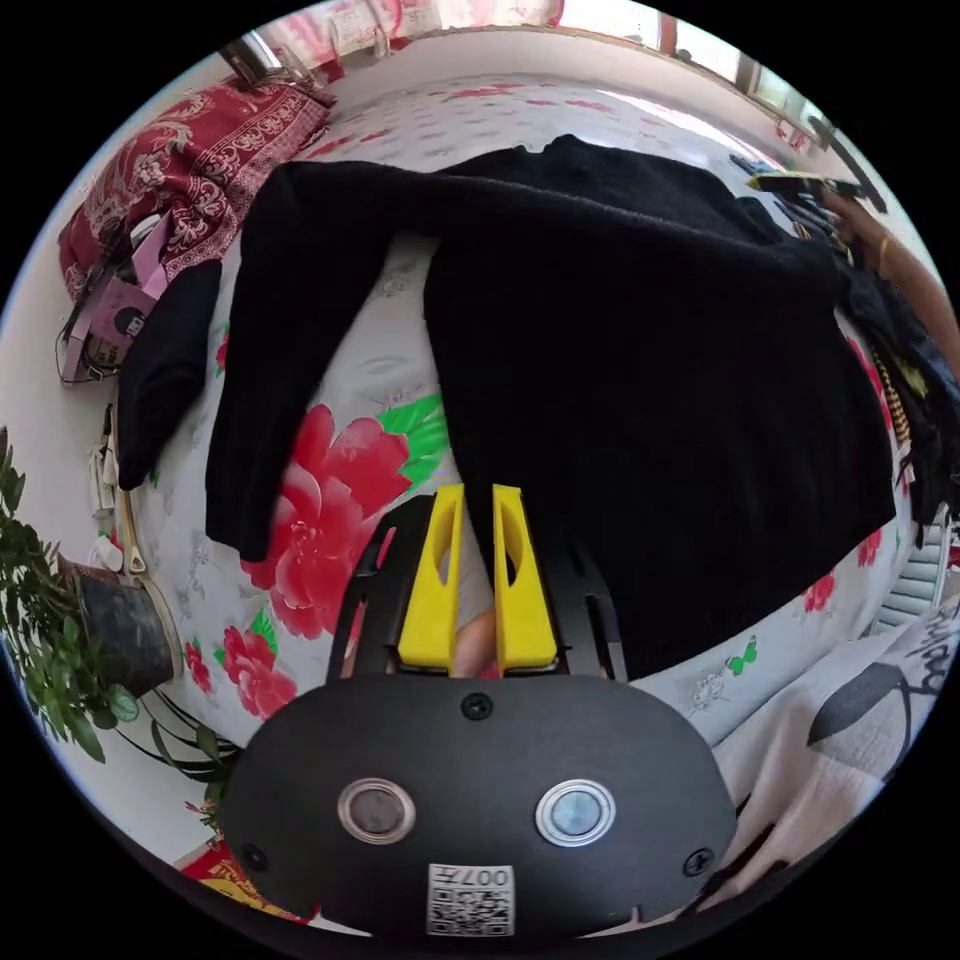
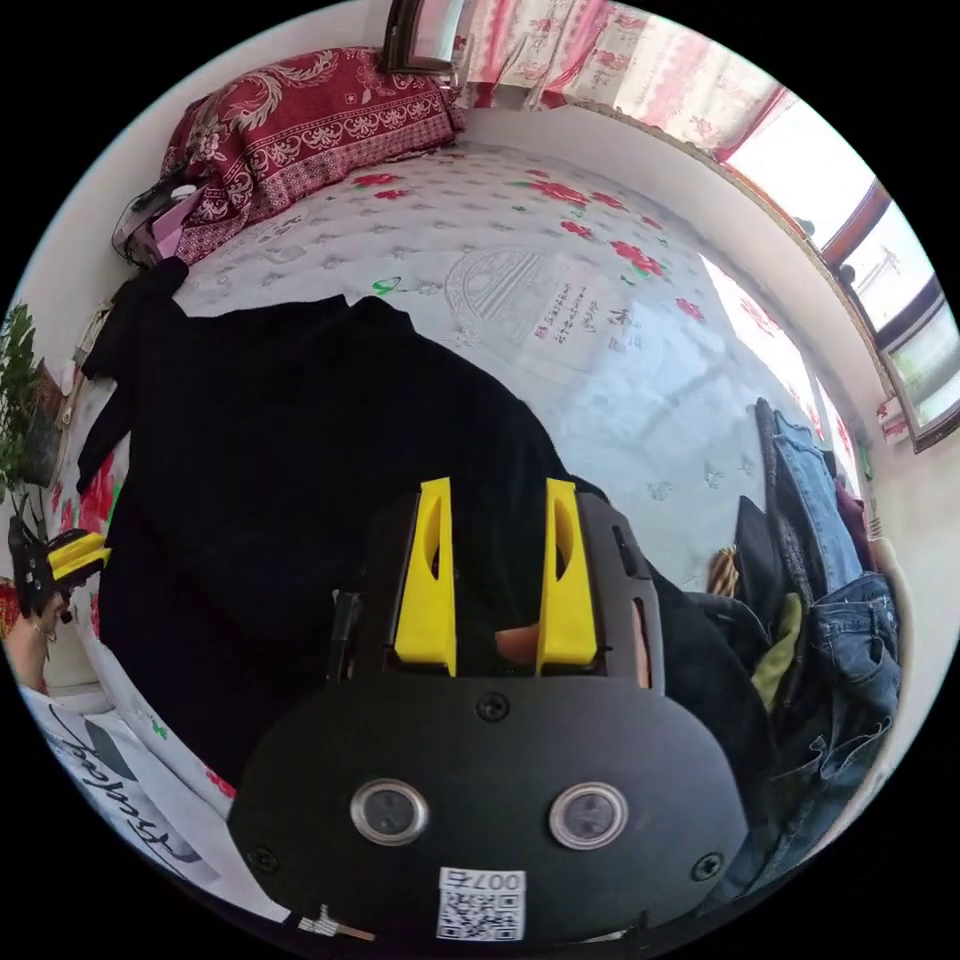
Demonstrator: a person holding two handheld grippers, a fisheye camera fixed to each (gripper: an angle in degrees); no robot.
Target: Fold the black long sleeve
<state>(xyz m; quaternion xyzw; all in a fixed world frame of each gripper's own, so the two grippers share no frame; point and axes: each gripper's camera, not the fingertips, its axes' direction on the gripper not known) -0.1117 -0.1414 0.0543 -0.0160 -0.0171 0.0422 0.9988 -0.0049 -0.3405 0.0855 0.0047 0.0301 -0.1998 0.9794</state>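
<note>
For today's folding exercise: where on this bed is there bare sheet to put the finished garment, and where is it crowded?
The widest bare patch of floral sheet lies beyond the black long sleeve, between the red patterned quilt and the window wall. A narrower strip shows between sleeve and body. The edge by the pile of jeans and clothes is crowded.

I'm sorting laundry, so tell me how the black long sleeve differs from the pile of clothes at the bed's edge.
The black long sleeve lies spread flat; the pile of clothes is heaped and crumpled. The long sleeve is all black; the pile mixes blue denim with other colours. Both rest on the floral bed sheet.
</note>
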